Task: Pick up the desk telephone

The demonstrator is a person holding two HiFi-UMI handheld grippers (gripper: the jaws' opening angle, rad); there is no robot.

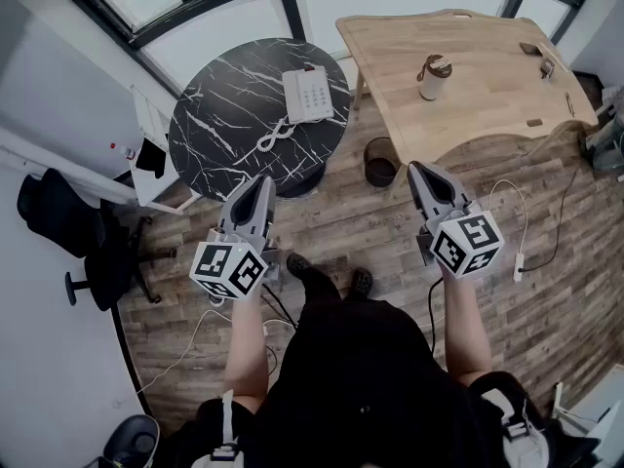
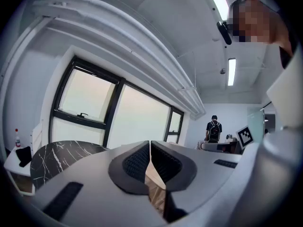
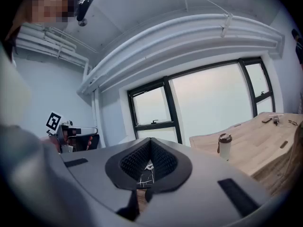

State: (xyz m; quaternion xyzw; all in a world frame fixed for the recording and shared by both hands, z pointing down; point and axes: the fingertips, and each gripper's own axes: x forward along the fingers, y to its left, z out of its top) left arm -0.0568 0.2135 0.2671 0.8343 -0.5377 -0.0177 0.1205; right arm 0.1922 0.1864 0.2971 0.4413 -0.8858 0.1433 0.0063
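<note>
My left gripper [image 1: 261, 179] and right gripper [image 1: 420, 168] are clenched, empty. Desk telephone [image 1: 308, 94] on marble table [image 1: 210, 130] is probably light, rigid, slick plastic, so I'd pinch its long edges.

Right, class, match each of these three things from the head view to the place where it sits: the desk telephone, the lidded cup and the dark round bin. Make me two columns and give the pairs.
Things
1. desk telephone
2. lidded cup
3. dark round bin

Places
A. on the plank floor, between the two tables
B. on the pale wooden table
C. on the round black marble table

Pairs: 1-C, 2-B, 3-A
</note>
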